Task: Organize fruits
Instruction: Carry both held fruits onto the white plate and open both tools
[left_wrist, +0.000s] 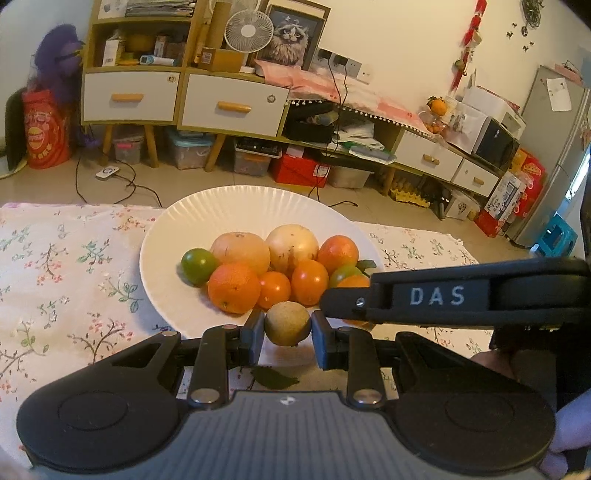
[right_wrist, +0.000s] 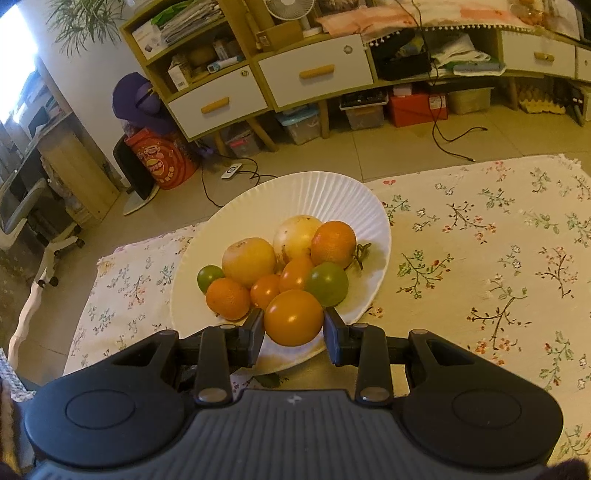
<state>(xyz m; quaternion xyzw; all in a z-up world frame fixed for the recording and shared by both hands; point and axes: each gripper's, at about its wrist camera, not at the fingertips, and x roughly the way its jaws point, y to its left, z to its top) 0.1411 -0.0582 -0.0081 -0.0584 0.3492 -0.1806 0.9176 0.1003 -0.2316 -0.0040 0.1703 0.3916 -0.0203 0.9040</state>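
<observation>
A small round tan-brown fruit (left_wrist: 287, 323) was clamped between the fingers of the left gripper (left_wrist: 287, 328), held over the near rim of the white ribbed plate (left_wrist: 221, 206). Just ahead of it, oranges, two pale yellow fruits and a green lime (left_wrist: 199, 266) were piled on that plate. Only the left wrist view showed the right gripper's black arm marked "DAS" (left_wrist: 436, 295) crossing in from the right. Only the right wrist view showed a glossy round orange fruit (right_wrist: 293, 317) pinched in the right gripper (right_wrist: 294, 326), just before the heap, over the floral tablecloth (right_wrist: 480, 258).
</observation>
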